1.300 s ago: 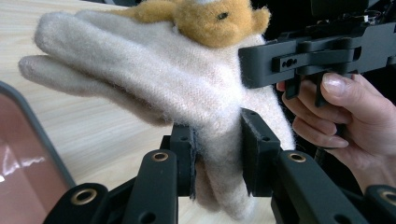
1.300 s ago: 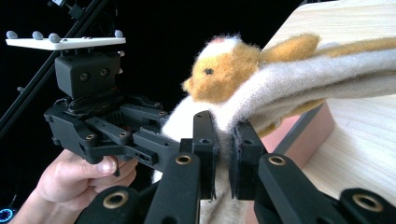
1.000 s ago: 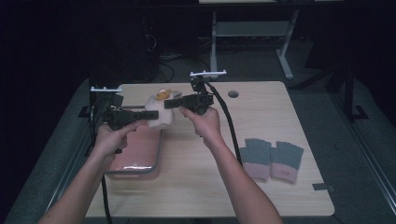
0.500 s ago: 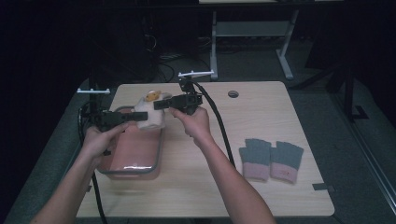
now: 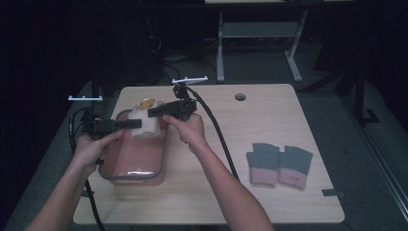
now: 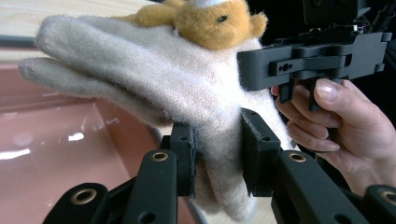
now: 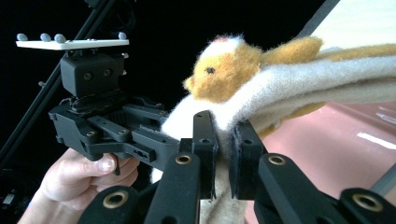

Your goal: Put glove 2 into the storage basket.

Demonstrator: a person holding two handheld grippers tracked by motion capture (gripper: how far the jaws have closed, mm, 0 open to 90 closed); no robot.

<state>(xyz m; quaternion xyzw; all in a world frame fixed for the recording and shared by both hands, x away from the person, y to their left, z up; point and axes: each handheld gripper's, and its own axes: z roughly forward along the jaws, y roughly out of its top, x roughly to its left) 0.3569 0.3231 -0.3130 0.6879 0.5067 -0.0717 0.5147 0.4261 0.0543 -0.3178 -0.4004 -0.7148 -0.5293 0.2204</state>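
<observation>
Both hands have shifted left since the earlier frames, carrying the cream glove point(image 5: 144, 122) from beside the pink tub point(image 5: 137, 173) to above its far end. The glove is fuzzy, thick wool, flat mitten shape, with an orange plush animal point(image 6: 205, 16) stitched on top. The tub is smooth, glossy plastic, rectangular with rounded corners and a grey rim. Left gripper point(image 5: 137, 123) jaws are clamped on the glove's cuff, fabric bunched between the pads. Right gripper point(image 5: 153, 113) jaws are pinched on the glove's edge just under the animal. Both grippers are held level, pointing toward each other, forearms angled in from below. A grey-pink knitted glove pair point(image 5: 279, 163) lies flat on the wooden tabletop point(image 5: 269, 120), well right of the jaws.
</observation>
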